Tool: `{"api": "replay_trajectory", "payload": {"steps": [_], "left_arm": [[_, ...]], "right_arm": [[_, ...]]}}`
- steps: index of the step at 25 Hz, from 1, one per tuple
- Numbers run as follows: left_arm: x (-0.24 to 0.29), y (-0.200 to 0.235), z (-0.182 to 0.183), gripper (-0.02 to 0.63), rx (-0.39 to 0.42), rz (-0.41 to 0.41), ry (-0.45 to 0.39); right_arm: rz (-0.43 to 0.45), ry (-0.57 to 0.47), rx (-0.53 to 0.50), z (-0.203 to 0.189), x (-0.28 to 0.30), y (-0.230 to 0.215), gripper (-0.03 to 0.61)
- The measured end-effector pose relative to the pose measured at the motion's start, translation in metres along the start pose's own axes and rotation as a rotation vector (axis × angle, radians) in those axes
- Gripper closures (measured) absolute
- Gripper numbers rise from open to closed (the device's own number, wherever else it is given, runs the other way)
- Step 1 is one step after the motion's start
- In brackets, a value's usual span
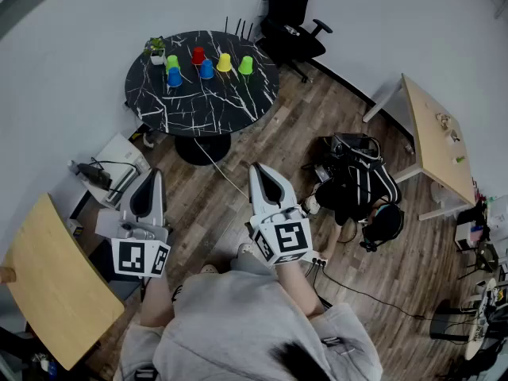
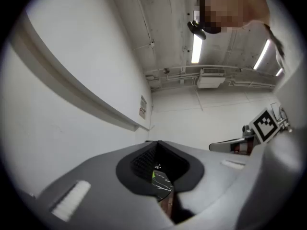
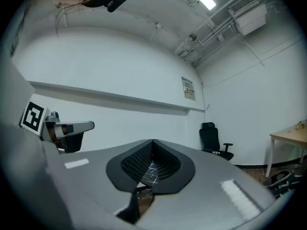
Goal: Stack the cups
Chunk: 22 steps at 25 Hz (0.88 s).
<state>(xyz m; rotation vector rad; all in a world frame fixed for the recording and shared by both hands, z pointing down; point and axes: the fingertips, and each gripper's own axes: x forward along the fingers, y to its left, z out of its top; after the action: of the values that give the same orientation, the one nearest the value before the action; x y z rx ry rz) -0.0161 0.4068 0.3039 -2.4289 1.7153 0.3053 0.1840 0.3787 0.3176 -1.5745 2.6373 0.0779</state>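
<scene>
Six small cups [image 1: 206, 68] stand upside down on a round black table [image 1: 238, 105] with white marbling. There are two green, two blue, one red and one yellow. They sit in a loose cluster toward the table's far side, close together but each separate, none stacked yet. A little potted plant [image 1: 156, 50] stands at the table's far left edge, just beside one green cup.

Well short of the table, over the wooden floor [image 1: 302, 141], the person holds both tools pointing toward it. The left gripper [image 1: 152, 178] has its jaws pressed together with nothing between them. The right gripper [image 1: 259, 171] is likewise fully closed and empty. A pale cable [image 1: 213, 163] runs across the floor from the table's foot toward the person. A black office chair [image 1: 290, 14] stands beyond the table.

Likely risks: the cable could catch a foot on the approach. The cups are crowded, so a gripper reaching for one may knock over its neighbour or the plant. Jaws left closed on arrival would simply push a cup away.
</scene>
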Motion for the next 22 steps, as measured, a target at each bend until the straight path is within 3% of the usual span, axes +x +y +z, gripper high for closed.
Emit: {"api": "replay_trajectory", "payload": {"steps": [22], "left_arm": [[-0.009,0.006,0.002,0.557,-0.044,-0.064,-0.037]], "right_arm": [[-0.026,-0.038,-0.02,0.011,-0.006,0.022,0.575]]}}
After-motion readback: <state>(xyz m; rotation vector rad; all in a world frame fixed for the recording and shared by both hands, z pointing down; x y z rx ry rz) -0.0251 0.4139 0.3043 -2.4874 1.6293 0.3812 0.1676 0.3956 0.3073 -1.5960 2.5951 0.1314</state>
